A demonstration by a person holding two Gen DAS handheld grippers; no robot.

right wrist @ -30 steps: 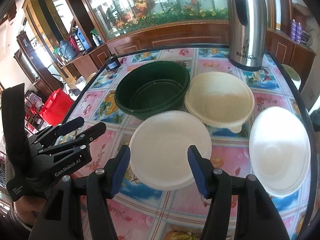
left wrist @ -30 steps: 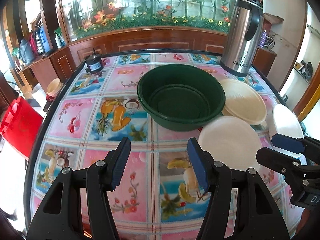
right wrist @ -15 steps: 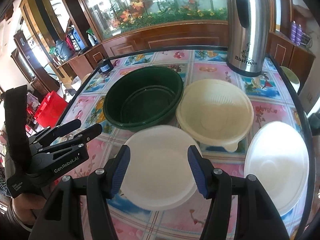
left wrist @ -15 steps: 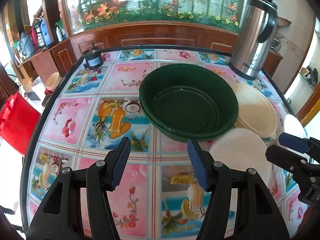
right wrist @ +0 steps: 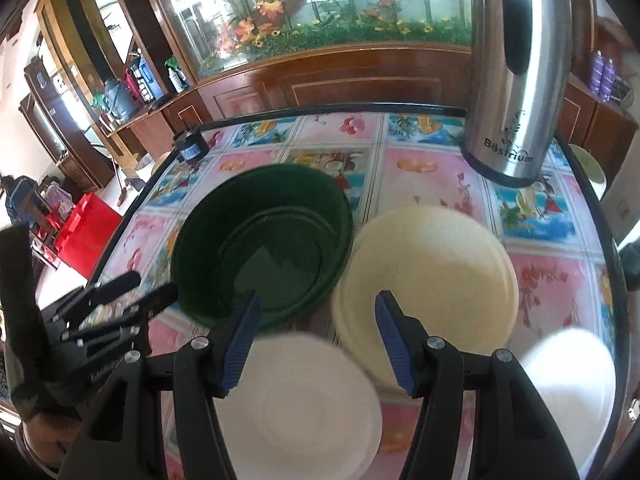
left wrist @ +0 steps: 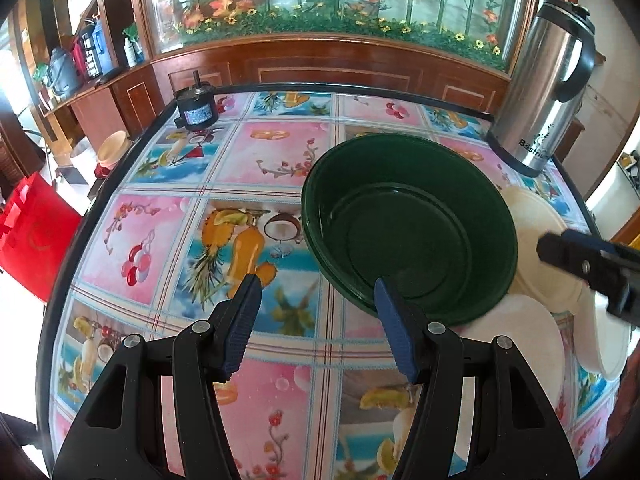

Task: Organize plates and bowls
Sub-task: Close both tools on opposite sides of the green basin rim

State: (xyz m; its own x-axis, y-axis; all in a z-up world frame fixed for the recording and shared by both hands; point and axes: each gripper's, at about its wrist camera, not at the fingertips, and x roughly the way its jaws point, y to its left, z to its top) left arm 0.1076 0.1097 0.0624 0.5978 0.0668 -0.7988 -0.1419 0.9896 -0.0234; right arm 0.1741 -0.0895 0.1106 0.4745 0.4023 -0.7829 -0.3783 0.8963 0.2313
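On the fruit-print table (left wrist: 160,240), the left gripper (left wrist: 316,316) hovers half-open and empty with the green bowl (left wrist: 408,232) at its one o'clock, while the right gripper (right wrist: 316,324), equally half-open and empty, has the cream bowl (right wrist: 432,264) at one o'clock and a white plate (right wrist: 296,400) below at six.

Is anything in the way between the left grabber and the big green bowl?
No. The left gripper is open, and only bare patterned tablecloth lies between it and the green bowl. Its right finger already overlaps the bowl's near rim in this view.
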